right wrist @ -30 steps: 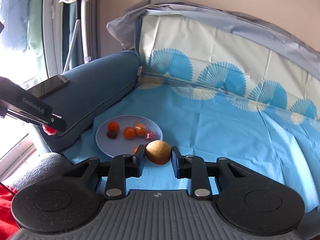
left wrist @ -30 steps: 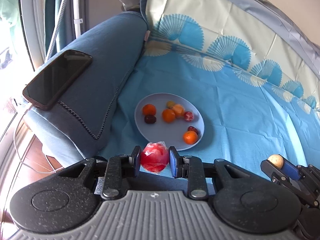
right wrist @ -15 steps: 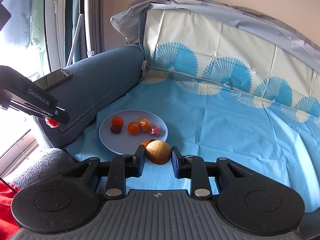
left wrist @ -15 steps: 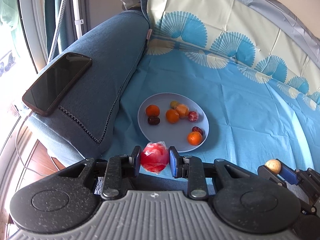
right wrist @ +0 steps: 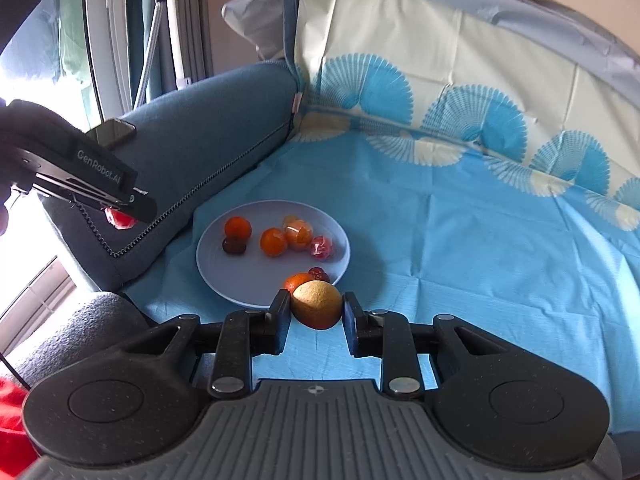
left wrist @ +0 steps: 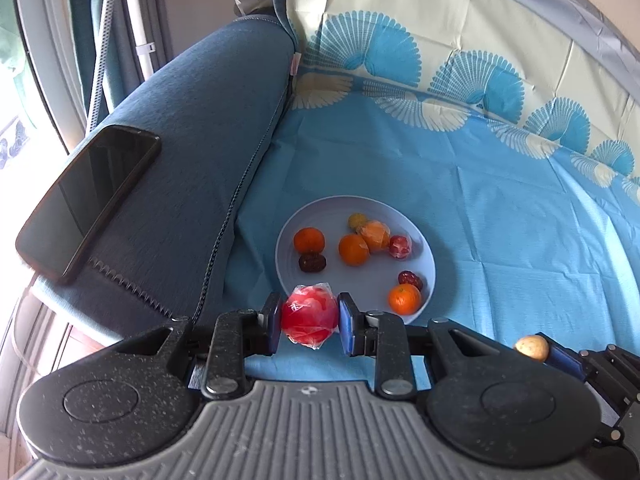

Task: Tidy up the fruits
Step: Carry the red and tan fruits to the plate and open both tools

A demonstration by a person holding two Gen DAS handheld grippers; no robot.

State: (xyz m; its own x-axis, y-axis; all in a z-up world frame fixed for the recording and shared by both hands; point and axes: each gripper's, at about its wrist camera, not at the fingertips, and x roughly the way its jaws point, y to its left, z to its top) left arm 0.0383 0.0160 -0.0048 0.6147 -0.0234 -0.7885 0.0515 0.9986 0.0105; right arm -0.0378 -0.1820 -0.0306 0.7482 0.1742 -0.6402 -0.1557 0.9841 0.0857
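Observation:
My left gripper (left wrist: 308, 318) is shut on a red fruit wrapped in clear plastic (left wrist: 309, 316), just short of the near rim of a pale blue plate (left wrist: 360, 208). The plate (right wrist: 224, 280) holds several small fruits: oranges, dark dates and a wrapped red one. My right gripper (right wrist: 316, 306) is shut on a tan round fruit (right wrist: 316, 304), close to the plate's near rim. In the left wrist view the right gripper (left wrist: 560, 356) shows at the lower right with the tan fruit (left wrist: 531, 347). The left gripper's body (right wrist: 80, 176) crosses the right wrist view at left, the red fruit (right wrist: 120, 220) peeking below it.
The plate lies on a blue cloth (left wrist: 500, 220) spread over a sofa seat, with a fan-patterned back behind. A dark phone (left wrist: 88, 196) rests on the blue sofa armrest (left wrist: 200, 140) left of the plate. A window and curtains stand beyond the armrest.
Both grippers have come closer to the plate, which now looks larger and nearer in both views. Each still holds its fruit.

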